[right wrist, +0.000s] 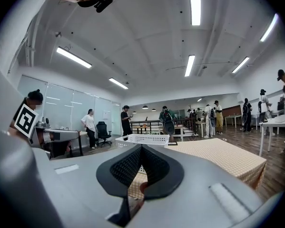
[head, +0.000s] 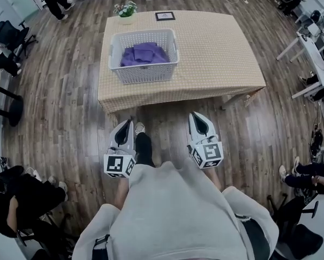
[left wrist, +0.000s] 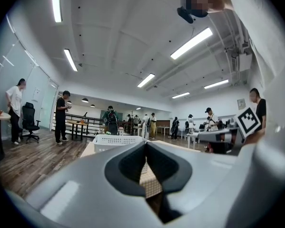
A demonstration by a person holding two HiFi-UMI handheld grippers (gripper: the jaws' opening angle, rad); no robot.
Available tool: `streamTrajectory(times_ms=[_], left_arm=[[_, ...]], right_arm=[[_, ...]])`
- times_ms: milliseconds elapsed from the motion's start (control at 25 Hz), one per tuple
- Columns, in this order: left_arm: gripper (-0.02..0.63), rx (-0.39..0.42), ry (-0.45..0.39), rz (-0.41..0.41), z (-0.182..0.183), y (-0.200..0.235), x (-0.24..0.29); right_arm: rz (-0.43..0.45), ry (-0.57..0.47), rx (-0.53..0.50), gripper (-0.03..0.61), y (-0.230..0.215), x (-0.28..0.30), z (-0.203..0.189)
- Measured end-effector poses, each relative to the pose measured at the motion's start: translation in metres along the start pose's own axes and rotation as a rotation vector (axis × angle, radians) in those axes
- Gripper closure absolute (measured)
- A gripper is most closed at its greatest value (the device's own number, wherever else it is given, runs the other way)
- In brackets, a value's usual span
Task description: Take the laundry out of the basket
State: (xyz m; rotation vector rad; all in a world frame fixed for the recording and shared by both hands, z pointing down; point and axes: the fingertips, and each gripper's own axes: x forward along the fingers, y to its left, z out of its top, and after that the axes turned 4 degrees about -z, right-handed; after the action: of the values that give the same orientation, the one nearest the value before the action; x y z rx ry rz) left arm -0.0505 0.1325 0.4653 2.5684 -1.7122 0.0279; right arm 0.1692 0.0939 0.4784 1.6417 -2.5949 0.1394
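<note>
A white slatted laundry basket (head: 144,72) stands on the left half of a table (head: 216,47) covered with a beige checked cloth. Folded purple laundry (head: 144,53) lies inside it. My left gripper (head: 126,122) and right gripper (head: 196,115) hover side by side over the wooden floor, short of the table's near edge, both pointing at it. Both are shut with nothing between the pads. The basket (left wrist: 114,141) sits straight ahead of the left gripper (left wrist: 146,151) in the left gripper view. It (right wrist: 142,139) also shows beyond the right gripper (right wrist: 140,158).
A small potted plant (head: 125,10) and a framed card (head: 165,16) sit at the table's far edge. A black office chair (head: 13,37) stands at the left and white desks (head: 313,53) at the right. People sit at the lower left and right, and others stand farther back.
</note>
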Motion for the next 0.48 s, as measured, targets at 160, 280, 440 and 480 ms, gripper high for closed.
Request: streamTrajectory(times_ms=[160, 280, 440, 480], left_arm=[[0.603, -0.01, -0.01, -0.01, -0.003, 0.028, 0.033], [0.603, -0.008, -0.022, -0.024, -0.003, 0.053, 0.065], [0.603, -0.004, -0.036, -0.053, 0.007, 0.095, 0.113], [0.603, -0.004, -0.042, -0.058, 0.012, 0.108, 0.123]], right_arm=[[-0.02, 0.001, -0.014, 0.578, -0.006, 0.036, 0.002], [-0.046, 0.01, -0.017, 0.578, -0.013, 0.071, 0.001], [-0.077, 0.018, -0.022, 0.578, -0.017, 0.125, 0.008], [-0.083, 0.018, -0.023, 0.578, -0.017, 0.139, 0.012]])
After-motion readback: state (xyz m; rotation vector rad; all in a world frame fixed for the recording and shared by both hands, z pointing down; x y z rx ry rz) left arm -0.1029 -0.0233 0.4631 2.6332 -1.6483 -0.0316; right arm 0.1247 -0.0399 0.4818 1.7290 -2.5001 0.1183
